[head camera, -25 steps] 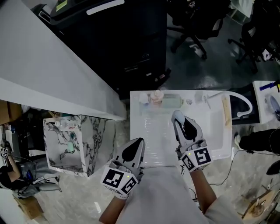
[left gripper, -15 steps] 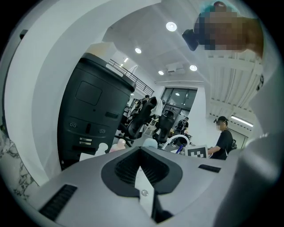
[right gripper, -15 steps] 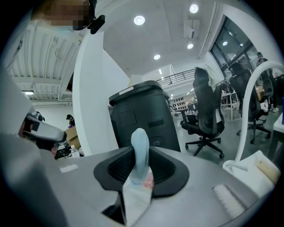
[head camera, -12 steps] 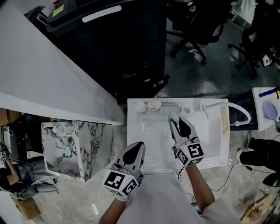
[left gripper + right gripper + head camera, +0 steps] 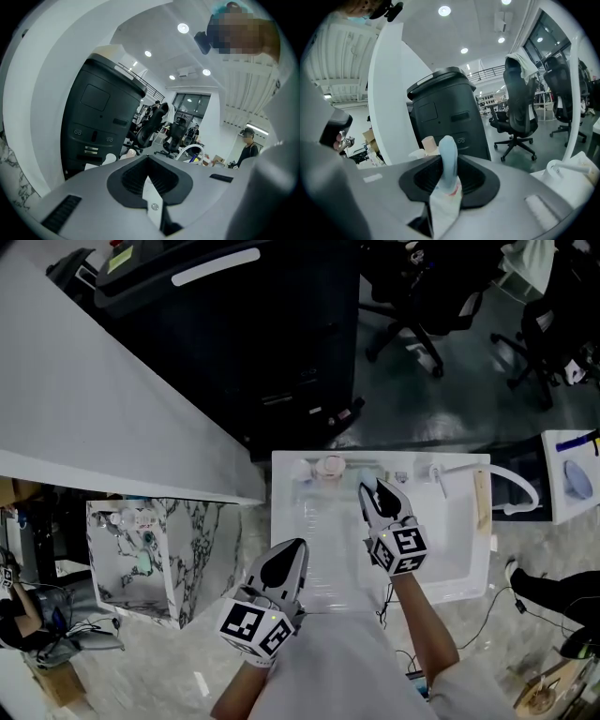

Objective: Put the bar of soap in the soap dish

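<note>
A pale blue bar of soap (image 5: 448, 154) stands upright between the jaws of my right gripper (image 5: 449, 161), which is shut on it. In the head view that gripper (image 5: 375, 491) hangs over the far middle of the white sink top (image 5: 450, 559), the soap (image 5: 364, 493) at its tip. Just beyond the tip lies a pale, see-through soap dish (image 5: 360, 468), beside a pinkish round cup (image 5: 330, 465). My left gripper (image 5: 299, 546) hovers at the near edge of the top, its jaws together and holding nothing; its own view (image 5: 148, 159) shows the tips meeting.
A white curved tap (image 5: 517, 474) and a wooden stick (image 5: 483, 493) sit at the right of the top. A big black bin (image 5: 262, 334) stands behind it, a marble-patterned box (image 5: 159, 549) to the left, and office chairs (image 5: 412, 296) beyond. A person (image 5: 246, 146) stands far off.
My right gripper has carried the soap lower and toward the far edge of the sink top, nearer the dish. The left gripper has shifted only slightly.
</note>
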The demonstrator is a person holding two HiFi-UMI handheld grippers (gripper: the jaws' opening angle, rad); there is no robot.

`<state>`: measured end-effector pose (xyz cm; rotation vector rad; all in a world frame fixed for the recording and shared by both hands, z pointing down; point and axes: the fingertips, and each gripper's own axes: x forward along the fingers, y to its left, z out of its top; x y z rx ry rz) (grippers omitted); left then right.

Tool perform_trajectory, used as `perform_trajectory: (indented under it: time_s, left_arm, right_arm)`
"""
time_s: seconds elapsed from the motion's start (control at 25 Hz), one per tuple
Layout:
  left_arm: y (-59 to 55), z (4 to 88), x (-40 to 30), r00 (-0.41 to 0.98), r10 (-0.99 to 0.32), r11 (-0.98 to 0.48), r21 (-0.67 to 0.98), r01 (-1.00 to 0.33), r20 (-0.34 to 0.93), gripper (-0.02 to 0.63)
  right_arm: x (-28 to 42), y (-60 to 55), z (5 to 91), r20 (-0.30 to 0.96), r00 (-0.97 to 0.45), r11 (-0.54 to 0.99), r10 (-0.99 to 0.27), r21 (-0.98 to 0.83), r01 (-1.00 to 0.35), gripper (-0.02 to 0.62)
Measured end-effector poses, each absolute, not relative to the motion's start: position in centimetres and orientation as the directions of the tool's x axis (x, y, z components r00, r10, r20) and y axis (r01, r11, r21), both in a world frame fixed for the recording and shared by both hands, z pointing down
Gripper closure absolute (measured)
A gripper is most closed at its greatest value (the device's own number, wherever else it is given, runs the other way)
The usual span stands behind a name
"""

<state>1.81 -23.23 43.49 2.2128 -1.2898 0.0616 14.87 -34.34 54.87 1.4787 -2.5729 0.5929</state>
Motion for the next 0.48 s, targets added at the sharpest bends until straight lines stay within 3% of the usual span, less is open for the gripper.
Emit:
perform_trajectory:
  time_s: [0.48]
  left_arm:
    - [-24.2,44.0,1.5,0.532,-0.782,-0.364,0.454,-0.813,0.326,0.597]
  right_arm:
    - [15.3,-37.3,60.5,0.394,-0.495,0.416,-0.775,-0.271,-0.868,0.48]
